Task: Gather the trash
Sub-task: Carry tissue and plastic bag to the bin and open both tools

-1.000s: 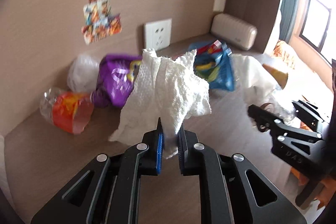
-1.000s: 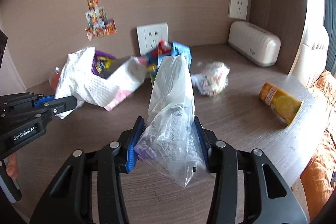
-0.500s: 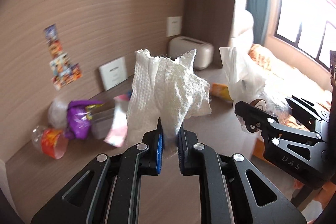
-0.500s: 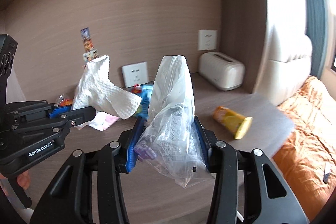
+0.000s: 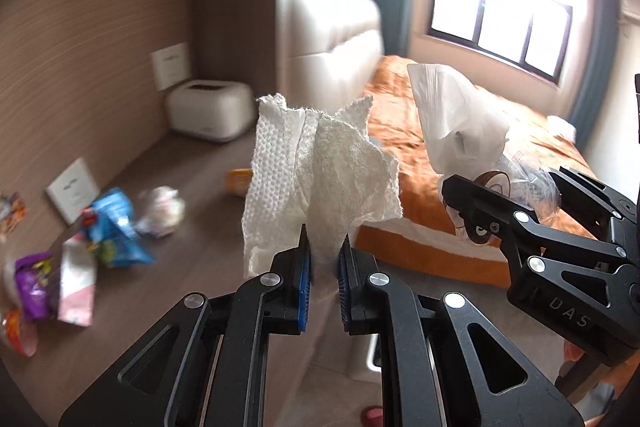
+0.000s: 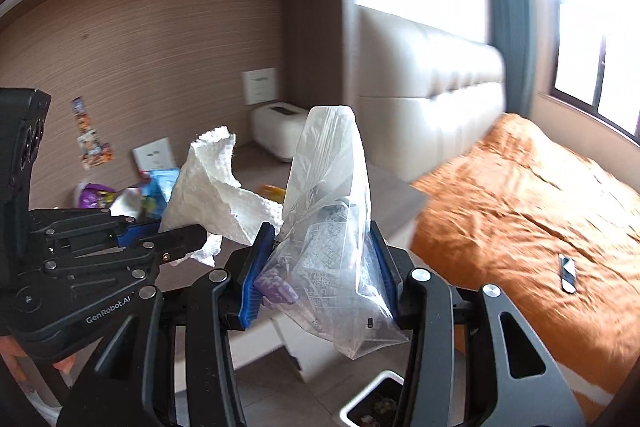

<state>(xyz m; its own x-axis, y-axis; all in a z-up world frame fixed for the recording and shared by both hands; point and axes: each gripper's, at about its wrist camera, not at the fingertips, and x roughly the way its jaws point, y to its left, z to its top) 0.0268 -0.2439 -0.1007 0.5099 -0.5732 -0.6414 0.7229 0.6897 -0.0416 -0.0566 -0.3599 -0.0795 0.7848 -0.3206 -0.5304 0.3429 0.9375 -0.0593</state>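
Two tongs are up off the desk (image 5: 192, 195), the left tongs (image 5: 323, 269) pinching one crumpled paper towel (image 5: 320, 183), the right tongs (image 6: 320, 267) clamped on one clear plastic bag (image 6: 332, 227), while about five wrappers (image 5: 112, 227) lie below.

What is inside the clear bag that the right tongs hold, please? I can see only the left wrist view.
Observer: The right wrist view shows a purple wrapper low in the clear bag, against one pad of the right tongs.
Operator: Thank you. Is there a bin nearby?
Observer: Yes, a white bin with dark scraps inside shows at the bottom edge, under those tongs.
Operator: Is anything on the bed?
Observer: A small black and white object lies on the orange bedspread.
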